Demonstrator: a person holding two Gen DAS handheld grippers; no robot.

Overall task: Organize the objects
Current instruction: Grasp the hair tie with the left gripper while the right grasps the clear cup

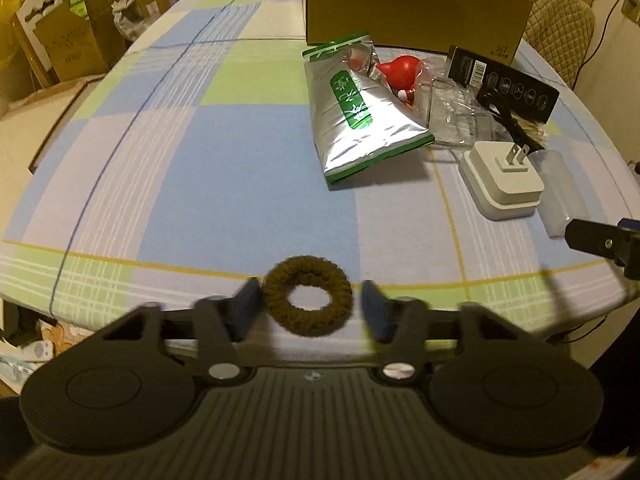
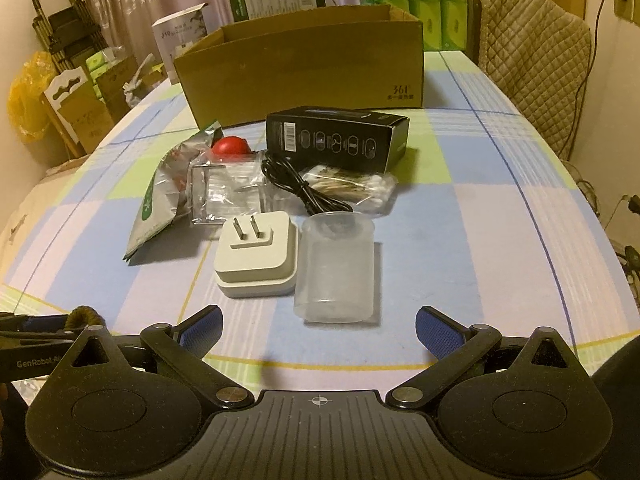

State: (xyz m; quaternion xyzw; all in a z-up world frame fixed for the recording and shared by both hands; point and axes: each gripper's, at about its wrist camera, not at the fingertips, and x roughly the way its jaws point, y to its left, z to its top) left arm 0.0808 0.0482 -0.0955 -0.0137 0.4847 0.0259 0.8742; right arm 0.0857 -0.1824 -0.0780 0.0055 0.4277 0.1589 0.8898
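Left claw (image 1: 312, 308) open, astride brown hair tie (image 1: 308, 296) on worktop (image 1: 200, 140) — full ring in left view only; right claw (image 2: 319, 330) open, empty — white plug (image 2: 256, 256) ahead.

The left gripper's fingers (image 1: 250, 306) are smearing with motion blur. The red toy (image 2: 231, 146) is hiding behind the foil pouch (image 2: 160, 196). The brown hair tie (image 2: 82, 316) is peeking out behind linkage. The cardboard box (image 1: 412, 4) is running off the top edge.
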